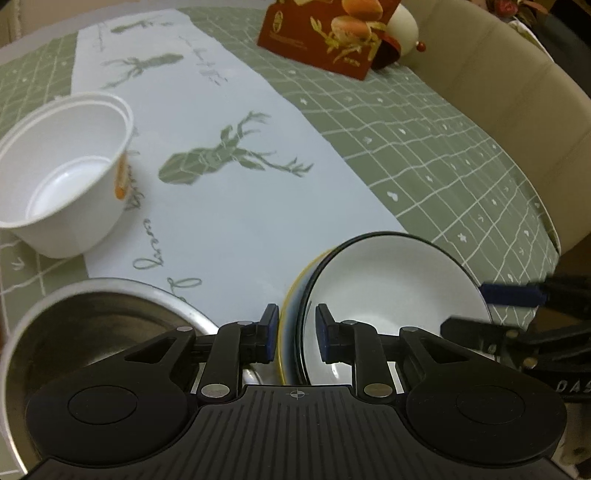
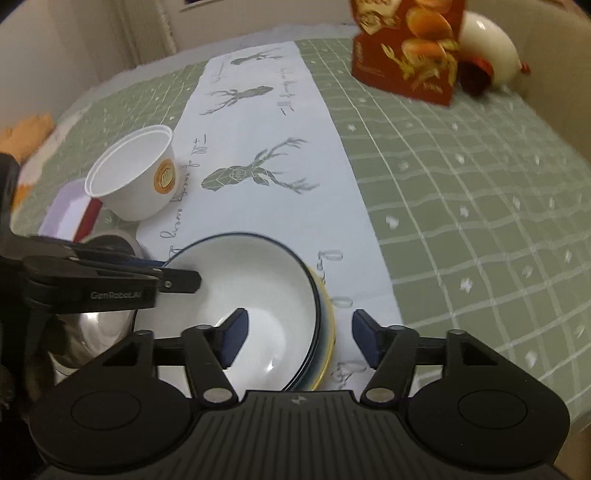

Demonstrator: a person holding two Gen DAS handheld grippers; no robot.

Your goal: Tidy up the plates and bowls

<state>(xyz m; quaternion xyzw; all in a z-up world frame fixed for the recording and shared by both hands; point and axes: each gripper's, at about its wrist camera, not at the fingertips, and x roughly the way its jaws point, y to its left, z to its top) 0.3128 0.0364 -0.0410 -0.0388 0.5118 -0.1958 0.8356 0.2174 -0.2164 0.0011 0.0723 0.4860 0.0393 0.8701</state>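
A white bowl with a dark rim (image 1: 391,291) (image 2: 258,288) sits nested in a yellow-rimmed bowl (image 1: 286,325) (image 2: 327,354) on the pale deer-print runner. My left gripper (image 1: 295,332) (image 2: 181,271) is shut on the stack's left rim, one finger inside the white bowl and one outside. At the opposite rim my right gripper (image 2: 299,332) (image 1: 465,308) stands open: its left finger is over the white bowl's inside, its right finger is outside the yellow rim, and neither pad touches.
A steel bowl (image 1: 92,332) (image 2: 96,332) stands left of the stack. White disposable bowls (image 1: 62,177) (image 2: 133,173) stand further back, beside a lilac tray (image 2: 66,210). A red food box (image 1: 325,33) (image 2: 406,48) and a beige chair (image 1: 498,92) are at the far right.
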